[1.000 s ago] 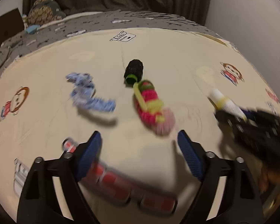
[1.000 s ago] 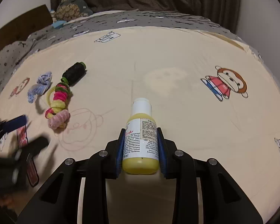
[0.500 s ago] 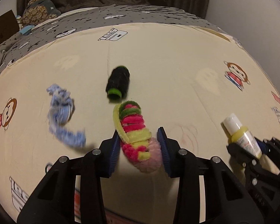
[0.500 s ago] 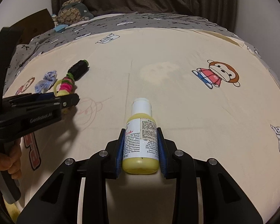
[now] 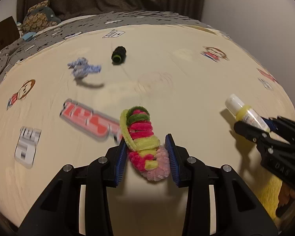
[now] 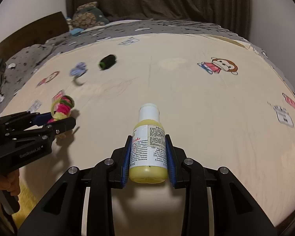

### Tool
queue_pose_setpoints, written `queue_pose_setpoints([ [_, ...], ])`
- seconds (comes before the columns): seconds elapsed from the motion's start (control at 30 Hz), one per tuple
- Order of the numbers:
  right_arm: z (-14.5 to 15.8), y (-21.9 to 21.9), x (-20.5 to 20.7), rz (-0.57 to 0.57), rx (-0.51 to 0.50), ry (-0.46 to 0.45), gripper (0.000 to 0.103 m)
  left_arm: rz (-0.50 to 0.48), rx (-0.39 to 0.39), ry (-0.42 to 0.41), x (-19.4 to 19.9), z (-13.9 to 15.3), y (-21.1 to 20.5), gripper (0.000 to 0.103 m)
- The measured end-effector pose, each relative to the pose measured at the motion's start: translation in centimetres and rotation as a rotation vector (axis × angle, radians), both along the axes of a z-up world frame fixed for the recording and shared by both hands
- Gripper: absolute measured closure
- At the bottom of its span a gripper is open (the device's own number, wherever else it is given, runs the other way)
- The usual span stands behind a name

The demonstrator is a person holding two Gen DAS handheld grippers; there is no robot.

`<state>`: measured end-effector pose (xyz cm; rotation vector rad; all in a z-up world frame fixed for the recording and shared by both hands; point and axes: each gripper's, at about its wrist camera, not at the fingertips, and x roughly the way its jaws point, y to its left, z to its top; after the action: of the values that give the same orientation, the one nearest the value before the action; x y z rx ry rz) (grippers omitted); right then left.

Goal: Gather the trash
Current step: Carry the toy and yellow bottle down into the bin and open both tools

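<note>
Cream cartoon-printed bedsheet (image 5: 186, 90), bearing a crumpled blue-white scrap (image 5: 82, 68) and a black-green spool (image 5: 118, 55). Left gripper (image 5: 146, 154) clamps a fuzzy pink, yellow and green pipe-cleaner bundle (image 5: 142, 137); right gripper (image 6: 148, 155) clamps a small yellow-filled, white-capped labelled bottle (image 6: 148, 147). Step: carrying both away; next, a bin, unseen.

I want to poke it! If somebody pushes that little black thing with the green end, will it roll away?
Probably yes. The black spool looks round like a tube and lies on its side on the cream sheet, so a sideways push would likely roll it. The soft bedding may stop it quickly. It looks small, so probably light.
</note>
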<state>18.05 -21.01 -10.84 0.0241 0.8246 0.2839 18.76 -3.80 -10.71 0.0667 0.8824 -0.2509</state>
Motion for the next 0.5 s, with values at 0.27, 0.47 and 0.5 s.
queue_pose_setpoints([
  [0.27, 0.3, -0.6, -9.0, 0.09, 0.018, -0.052, 0.071, -0.074, -0.036, -0.022, -9.0, -0.7, 0.7, 0.067],
  [0.47, -1.3, -1.0, -13.6, 0.099, 0.035, -0.019, 0.071, -0.143, -0.053, 0.012, -14.5, -2.6, 0.2, 0.067],
  [0.5, -1.6, -0.9, -13.9, 0.094, 0.034, -0.012, 0.071, -0.149, -0.054, 0.024, -14.9, -3.0, 0.1, 0.067],
])
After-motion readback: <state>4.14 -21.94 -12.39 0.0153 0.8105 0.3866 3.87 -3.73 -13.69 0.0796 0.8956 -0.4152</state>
